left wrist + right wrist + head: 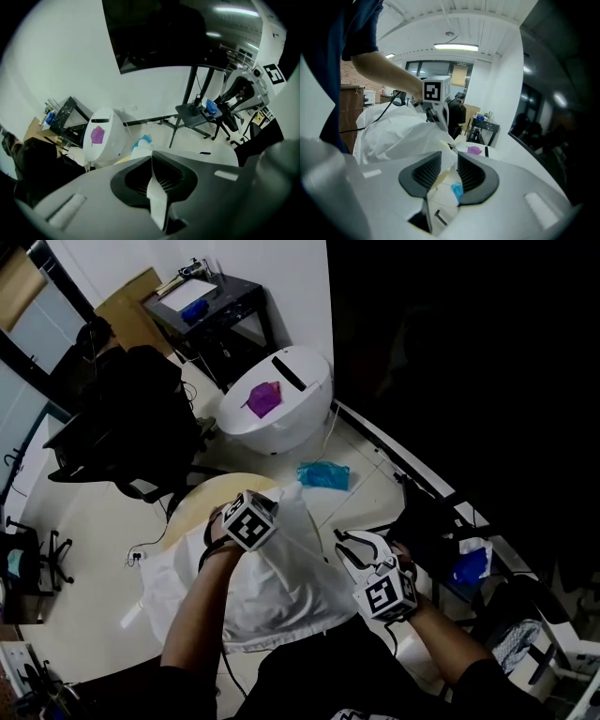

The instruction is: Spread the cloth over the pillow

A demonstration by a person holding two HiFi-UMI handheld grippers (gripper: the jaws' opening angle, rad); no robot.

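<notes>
The crumpled white cloth [281, 582] lies heaped on the round beige table [199, 501]. Above the table, the left gripper [152, 161] is clamped on a strip of it. The right gripper [449, 157] hangs at the table's right, jaws apart, nothing pinched.

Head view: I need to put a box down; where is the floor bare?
Bare floor lies left of the cloth, below the black chair. It is crowded around the white dome and blue bag.
</notes>
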